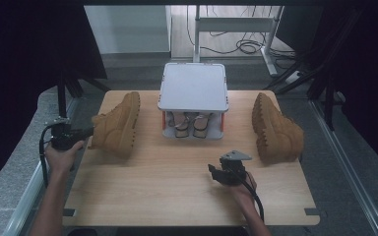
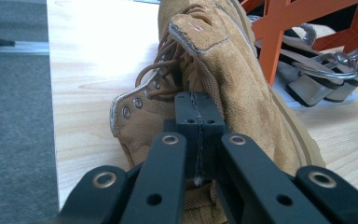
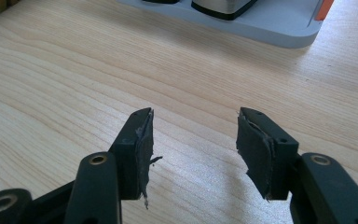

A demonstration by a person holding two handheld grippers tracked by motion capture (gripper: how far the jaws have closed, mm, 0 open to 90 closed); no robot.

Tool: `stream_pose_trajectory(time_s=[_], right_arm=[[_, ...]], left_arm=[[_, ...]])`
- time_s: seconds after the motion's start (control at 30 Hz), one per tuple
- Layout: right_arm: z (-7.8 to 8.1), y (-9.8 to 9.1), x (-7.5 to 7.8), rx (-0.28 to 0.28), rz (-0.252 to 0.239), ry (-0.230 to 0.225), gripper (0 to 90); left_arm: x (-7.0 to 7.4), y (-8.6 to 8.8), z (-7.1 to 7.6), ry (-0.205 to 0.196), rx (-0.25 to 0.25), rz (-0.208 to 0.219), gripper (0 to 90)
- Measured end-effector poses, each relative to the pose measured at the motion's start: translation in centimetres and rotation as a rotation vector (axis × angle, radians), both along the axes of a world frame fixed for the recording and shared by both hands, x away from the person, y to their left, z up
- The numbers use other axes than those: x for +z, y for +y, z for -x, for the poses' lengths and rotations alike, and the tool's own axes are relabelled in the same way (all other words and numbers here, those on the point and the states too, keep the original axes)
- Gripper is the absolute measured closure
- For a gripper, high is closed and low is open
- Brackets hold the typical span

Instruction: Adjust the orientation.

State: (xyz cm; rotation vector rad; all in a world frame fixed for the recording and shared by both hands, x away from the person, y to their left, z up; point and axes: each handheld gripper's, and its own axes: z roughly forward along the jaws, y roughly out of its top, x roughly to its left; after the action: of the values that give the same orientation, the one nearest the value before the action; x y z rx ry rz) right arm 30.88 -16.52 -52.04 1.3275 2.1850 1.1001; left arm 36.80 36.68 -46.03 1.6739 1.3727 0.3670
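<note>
Right gripper: nearest the viewer, low over the near right of the table; jaws apart, nothing between them.
Left gripper: jaws together, clamped on the collar of the left boot at its ankle opening.
Left boot: far left of the table, lying on its side, sole toward the rack.
Handling: judged fairly heavy; suede upper soft and likely to fold under its own weight, sole stiff. The padded collar gives a fair pinch; a grip nearer the heel would sag less.
Right boot: far right, also on its side.
Rack: far centre, grey shelf on orange legs, sandals beneath.
Table: pale wood, smooth, bare in front.
Room: dim, dark curtains at the sides, cables on the floor behind.
</note>
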Motion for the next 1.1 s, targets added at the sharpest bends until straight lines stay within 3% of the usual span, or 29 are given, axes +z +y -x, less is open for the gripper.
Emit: stream_pose_trajectory(time_s=[0.33, 0.43, 0.53, 0.63, 0.7, 0.73, 0.77, 0.8, 0.9, 0.97, 1.03, 1.1], right_arm=[[0.0, -0.1, 0.0, -0.003, 0.009, -0.004, 46.2], [0.0, -0.1, 0.0, -0.003, 0.009, -0.005, 46.2], [0.0, -0.1, 0.0, -0.003, 0.01, -0.005, 46.2], [0.0, -0.2, 0.0, -0.006, 0.01, -0.004, 46.2], [0.0, -0.3, 0.0, -0.009, 0.01, -0.007, 46.2], [0.0, -0.3, 0.0, -0.011, 0.008, -0.005, 46.2], [0.0, -0.4, 0.0, -0.012, 0.01, -0.004, 46.2], [0.0, -0.4, 0.0, -0.013, 0.008, -0.006, 46.2], [0.0, -0.5, 0.1, -0.012, 0.01, -0.009, 46.2], [0.1, -0.6, 0.1, -0.012, 0.008, -0.009, 46.2], [0.0, -0.8, 0.1, -0.018, 0.007, -0.01, 46.2], [0.0, -0.9, 0.1, -0.023, 0.008, -0.009, 46.2]], left_arm=[[0.9, -1.0, -0.2, 0.001, -0.009, 0.001, 90.0], [1.3, -1.7, -0.4, -0.003, -0.022, -0.007, 90.0], [1.5, -2.7, -0.7, 0.005, -0.033, -0.041, 90.0], [1.7, -4.0, -1.0, 0.005, -0.06, -0.042, 90.0], [2.2, -4.9, -1.1, -0.025, -0.121, 0.039, 90.0], [2.6, -5.7, -1.1, -0.021, -0.11, -0.003, 90.0], [2.9, -6.7, -1.3, -0.006, -0.087, -0.099, 90.0], [3.0, -7.5, -1.5, 0.0, -0.1, -0.128, 90.0], [3.1, -9.2, -2.0, 0.005, -0.149, -0.107, 90.0], [3.3, -9.7, -1.8, -0.007, -0.12, -0.147, 90.0], [3.4, -9.7, -1.7, -0.002, -0.148, -0.093, 90.0], [3.6, -9.8, -1.5, -0.012, -0.124, -0.14, 90.0]])
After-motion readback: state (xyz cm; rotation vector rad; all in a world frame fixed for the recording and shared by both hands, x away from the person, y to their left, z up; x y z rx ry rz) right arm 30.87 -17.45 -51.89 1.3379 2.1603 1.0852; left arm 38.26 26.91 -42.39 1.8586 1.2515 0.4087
